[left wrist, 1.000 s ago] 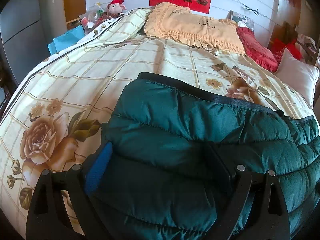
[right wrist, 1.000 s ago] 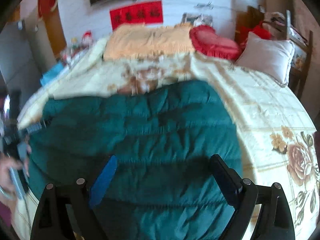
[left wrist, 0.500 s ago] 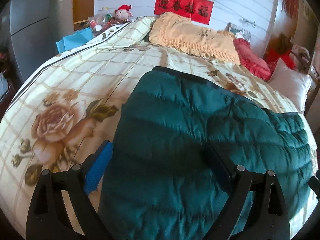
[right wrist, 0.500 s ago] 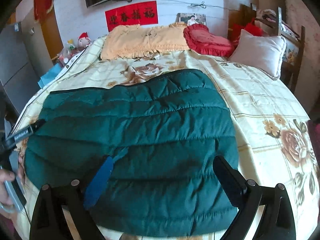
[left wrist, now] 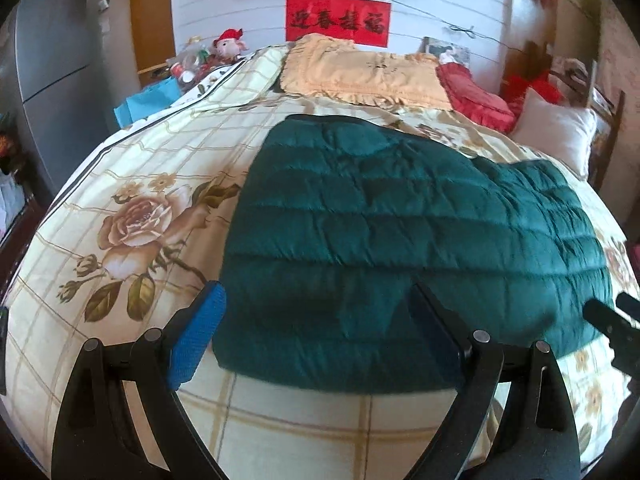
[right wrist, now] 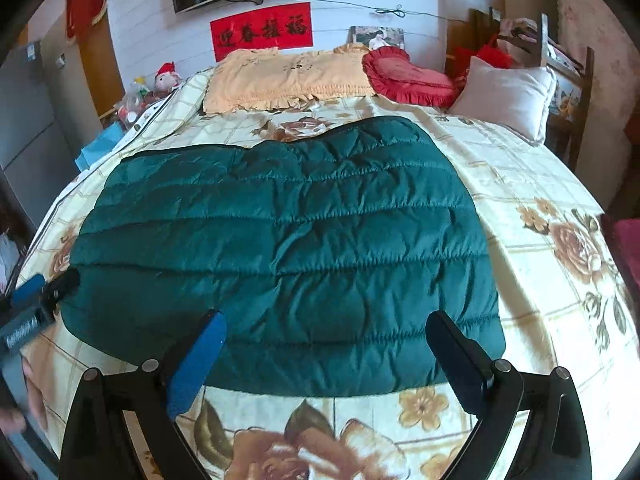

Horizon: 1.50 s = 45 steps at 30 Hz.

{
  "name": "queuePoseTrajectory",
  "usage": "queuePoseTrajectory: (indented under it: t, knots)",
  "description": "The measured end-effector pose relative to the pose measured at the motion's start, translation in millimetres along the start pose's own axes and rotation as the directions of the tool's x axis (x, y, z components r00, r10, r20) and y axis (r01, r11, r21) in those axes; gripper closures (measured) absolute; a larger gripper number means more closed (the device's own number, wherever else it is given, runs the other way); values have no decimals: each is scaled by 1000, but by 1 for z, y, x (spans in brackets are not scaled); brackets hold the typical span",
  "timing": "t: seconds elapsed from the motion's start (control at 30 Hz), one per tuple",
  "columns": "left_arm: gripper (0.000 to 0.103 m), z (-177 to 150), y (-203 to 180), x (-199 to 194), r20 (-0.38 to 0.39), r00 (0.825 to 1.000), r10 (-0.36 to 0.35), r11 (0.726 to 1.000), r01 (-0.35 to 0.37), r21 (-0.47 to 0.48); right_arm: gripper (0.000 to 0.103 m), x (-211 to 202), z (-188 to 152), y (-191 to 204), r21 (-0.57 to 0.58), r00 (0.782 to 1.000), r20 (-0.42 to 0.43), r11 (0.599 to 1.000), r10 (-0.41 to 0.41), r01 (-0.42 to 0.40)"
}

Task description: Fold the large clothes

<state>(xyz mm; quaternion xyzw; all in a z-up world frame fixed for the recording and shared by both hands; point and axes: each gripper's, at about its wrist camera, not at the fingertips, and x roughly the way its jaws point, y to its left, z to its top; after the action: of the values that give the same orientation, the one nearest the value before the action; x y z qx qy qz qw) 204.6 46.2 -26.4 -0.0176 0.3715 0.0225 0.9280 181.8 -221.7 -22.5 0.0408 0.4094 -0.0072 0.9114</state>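
- nearest the left wrist camera, the left gripper stands with its jaws spread wide and nothing between them; it hovers over the near hem of the garment, touching nothing.
- nearest the right wrist camera, the right gripper is likewise released and empty, jaws wide, poised above the same near hem.
- just beyond both tools lies the dark green quilted jacket, folded into a broad padded slab on the floral bedspread.
- the jacket's long axis runs side to side across the bed, crossways to the line both grippers point along; its near edge sits right under the fingertips and its far edge reaches towards the pillows.
- the left gripper is nearer the slab's left end and the right gripper nearer its right end, so each hand has its own corner; a next fold would probably bring one end over the other.
- in the right wrist view, the left gripper shows at the frame's left edge beside the jacket's left end, with part of a hand below it, blurred and hard to read.
- farther off, a yellow frilled pillow, a red cushion and a white pillow lie at the head of the bed.
- farthest, a red banner with gold characters hangs on the white wall under a television.
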Motion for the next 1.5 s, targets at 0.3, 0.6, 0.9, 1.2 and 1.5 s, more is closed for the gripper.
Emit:
queuePoseTrajectory:
  t: [0.3, 0.6, 0.9, 1.2, 1.5]
  knots:
    - [11, -10, -9, -5, -6, 1000, -29, 999, 29, 14, 3, -10, -9, 4, -12, 1000, 10, 1000, 0, 0]
    - [10, -7, 4, 8, -38, 999, -27, 999, 27, -17, 3, -8, -8, -5, 3, 1000, 0, 1000, 1, -1]
    - [11, 6, 63, 44, -125, 987, -103, 983, 81, -166, 3, 10, 6, -39, 49, 999, -24, 999, 25, -24]
    - [11, 14, 101, 75, -153, 951, -269, 924, 210, -320, 0, 41, 28, -95, 166, 983, -30, 971, 180, -173]
    - [2, 14, 98, 98, -172, 916, -362, 885, 279, -373, 0, 94, 24, -134, 346, 910, -80, 868, 407, -358]
